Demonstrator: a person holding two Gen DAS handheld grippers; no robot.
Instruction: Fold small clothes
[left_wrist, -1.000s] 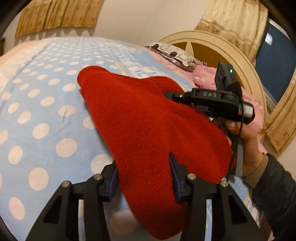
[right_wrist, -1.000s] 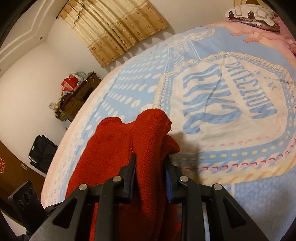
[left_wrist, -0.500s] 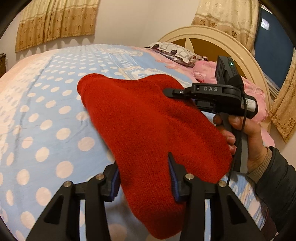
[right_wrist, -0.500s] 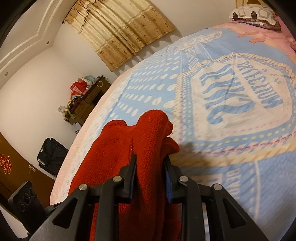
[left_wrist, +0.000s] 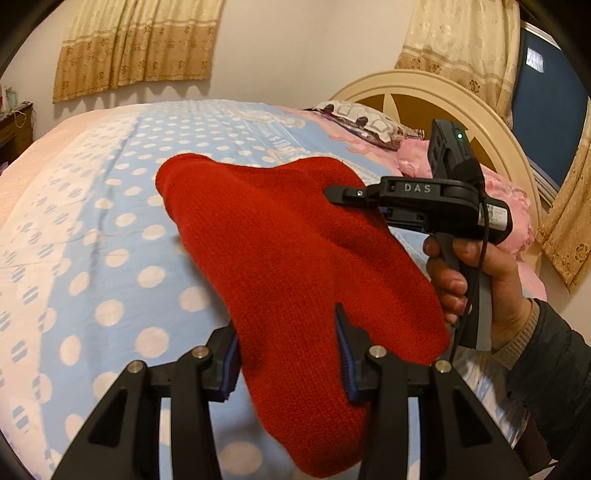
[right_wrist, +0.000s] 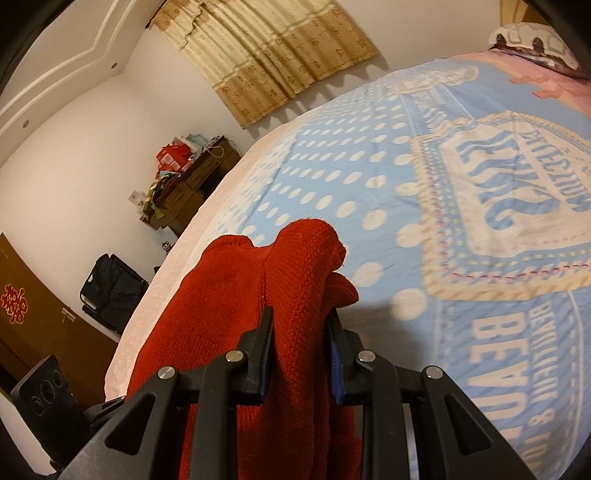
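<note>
While both grippers hold it above the bed (left_wrist: 92, 229), the red knit (left_wrist: 280, 251) hangs stretched between them — a small garment of ribbed wool, clear of the dotted blue cover. Seen from the left wrist, the left gripper (left_wrist: 286, 354) is clamped on the cloth's near edge at 6 o'clock, fabric bunched between its blue pads and sagging below them. The right gripper (left_wrist: 334, 194) comes in from 3 o'clock, its tip buried in the far edge of the knit, with the person's hand (left_wrist: 476, 284) on its handle. From the right wrist, that right gripper (right_wrist: 301, 347) pinches a thick fold of the knit (right_wrist: 258, 295) — its jaws are narrow and pressed on the cloth. A pillow (left_wrist: 364, 120) lies at 1 o'clock by the headboard (left_wrist: 469, 110).
</note>
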